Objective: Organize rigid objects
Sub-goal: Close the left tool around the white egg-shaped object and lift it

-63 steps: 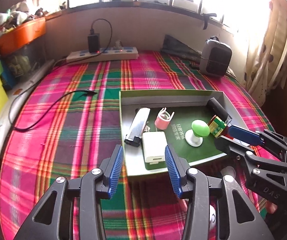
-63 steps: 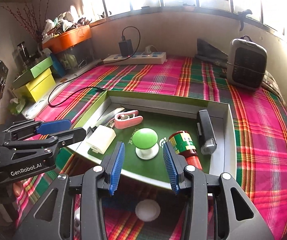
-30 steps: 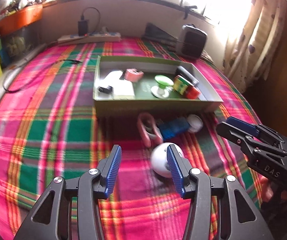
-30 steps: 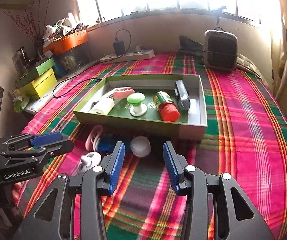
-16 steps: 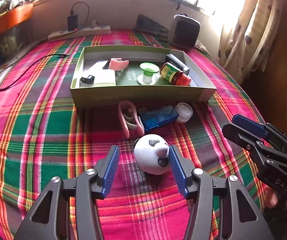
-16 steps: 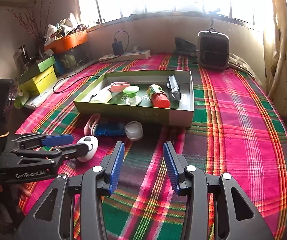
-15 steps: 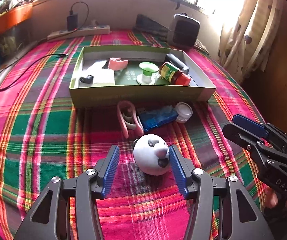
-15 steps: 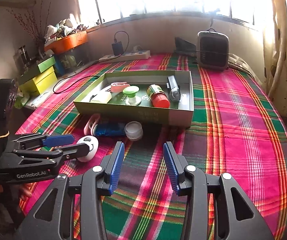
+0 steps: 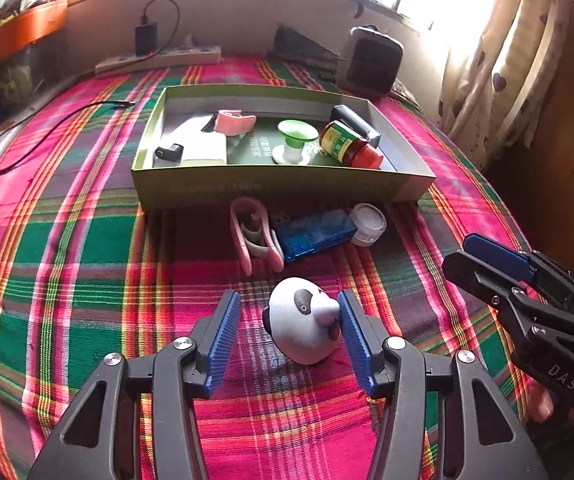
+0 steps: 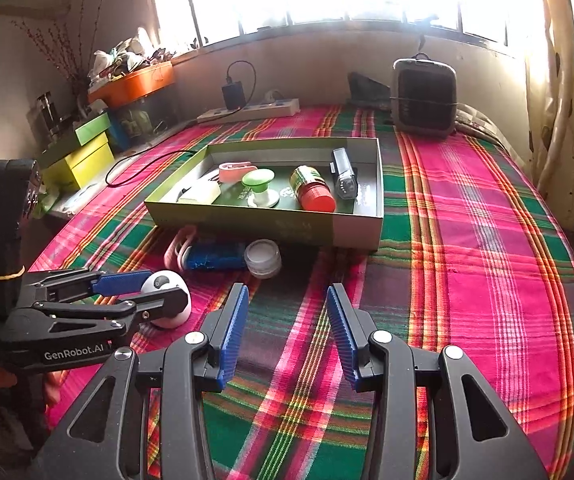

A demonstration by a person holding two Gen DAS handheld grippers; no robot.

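A white panda-faced toy [image 9: 305, 320] lies on the plaid cloth between the open jaws of my left gripper [image 9: 287, 316]; its right side is close to the right pad, and I cannot tell if they touch. It also shows in the right wrist view [image 10: 169, 286]. Beyond it lie a pink clip [image 9: 253, 238], a blue case [image 9: 313, 234] and a white round jar [image 9: 367, 224]. A green box [image 9: 279, 184] holds a red-capped bottle [image 9: 347, 146], a green knob [image 9: 293, 140] and other items. My right gripper [image 10: 283, 328] is open and empty over bare cloth.
A dark heater [image 10: 423, 98] stands behind the box. A power strip with charger [image 10: 251, 110] and a black cable [image 9: 47, 124] lie at the back left. Yellow and green boxes [image 10: 83, 152] sit at the left edge. Curtains [image 9: 495, 56] hang at the right.
My left gripper has moved forward so the panda toy now sits deeper between its jaws. The right gripper has hardly moved.
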